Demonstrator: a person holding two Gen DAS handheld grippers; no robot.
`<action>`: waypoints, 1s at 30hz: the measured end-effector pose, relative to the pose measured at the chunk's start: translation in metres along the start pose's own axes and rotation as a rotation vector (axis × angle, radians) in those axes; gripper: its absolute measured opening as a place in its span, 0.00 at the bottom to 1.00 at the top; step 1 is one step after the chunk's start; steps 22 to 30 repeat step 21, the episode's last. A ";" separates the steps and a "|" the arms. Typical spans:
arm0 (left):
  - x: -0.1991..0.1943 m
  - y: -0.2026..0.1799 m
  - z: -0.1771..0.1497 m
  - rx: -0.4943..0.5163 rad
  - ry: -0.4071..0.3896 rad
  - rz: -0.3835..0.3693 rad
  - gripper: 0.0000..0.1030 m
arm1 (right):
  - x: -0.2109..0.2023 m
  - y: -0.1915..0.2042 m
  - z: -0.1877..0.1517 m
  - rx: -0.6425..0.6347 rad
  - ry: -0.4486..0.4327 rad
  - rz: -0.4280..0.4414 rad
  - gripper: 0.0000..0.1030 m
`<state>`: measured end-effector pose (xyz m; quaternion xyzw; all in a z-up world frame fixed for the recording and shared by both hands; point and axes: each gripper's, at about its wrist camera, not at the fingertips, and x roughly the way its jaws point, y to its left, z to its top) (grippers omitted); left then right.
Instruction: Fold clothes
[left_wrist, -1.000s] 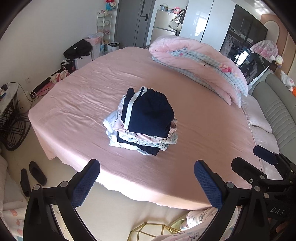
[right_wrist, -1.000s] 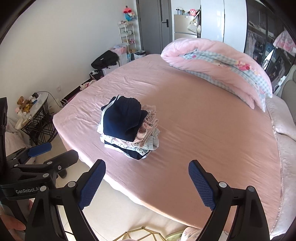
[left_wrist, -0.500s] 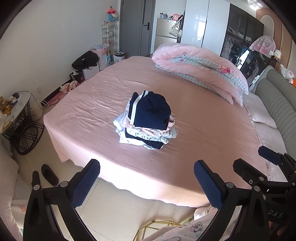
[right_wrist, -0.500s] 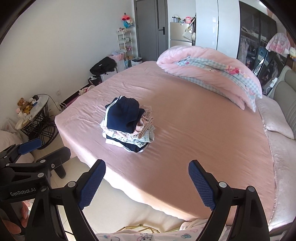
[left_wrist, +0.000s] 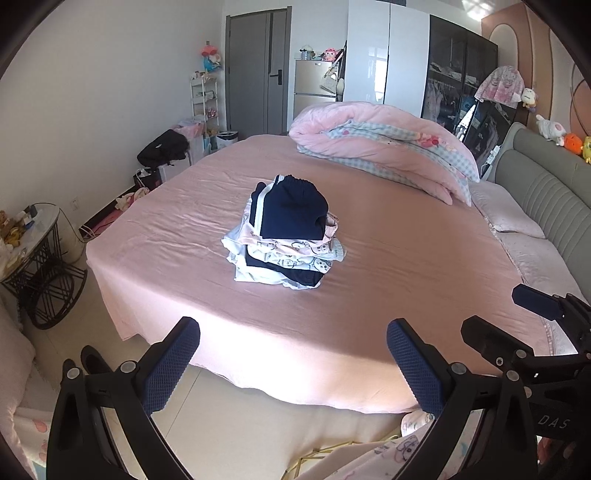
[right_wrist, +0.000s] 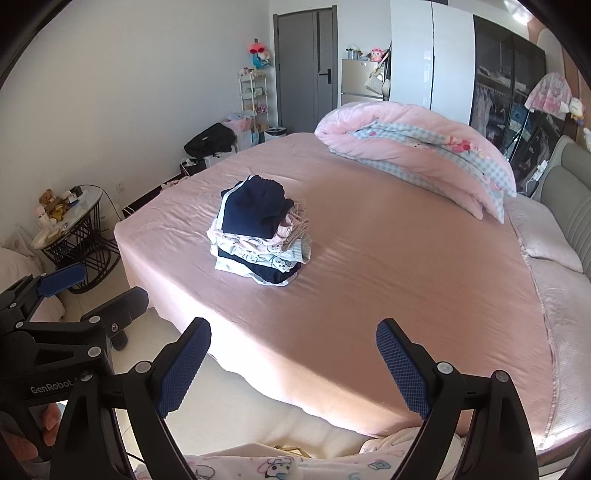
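Left gripper (left_wrist: 291, 354) and right gripper (right_wrist: 293, 360) both hang off near edge of bed (left_wrist: 388, 266), above floor, jaws spread wide, nothing between them. Stack of folded clothes (left_wrist: 286, 236) sits mid-bed, toward near-left corner, well apart from both grippers. Judgement: folding looks finished or between garments. Good practice now: keep grippers clear of stack, do not brush it. Stack: dark navy piece with white stripe on top, pale printed layers under, edges slightly uneven, leaning little.
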<state>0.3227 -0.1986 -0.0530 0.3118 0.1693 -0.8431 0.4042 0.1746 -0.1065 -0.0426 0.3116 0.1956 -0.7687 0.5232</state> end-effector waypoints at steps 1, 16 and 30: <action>0.000 0.000 -0.005 0.008 -0.003 0.004 1.00 | 0.001 0.001 -0.006 0.001 0.002 0.001 0.89; -0.009 0.005 -0.041 -0.011 0.002 0.051 1.00 | -0.002 0.015 -0.047 -0.031 -0.005 0.001 0.89; -0.012 -0.002 -0.040 0.039 -0.033 0.066 1.00 | -0.005 0.014 -0.050 -0.024 -0.007 -0.009 0.89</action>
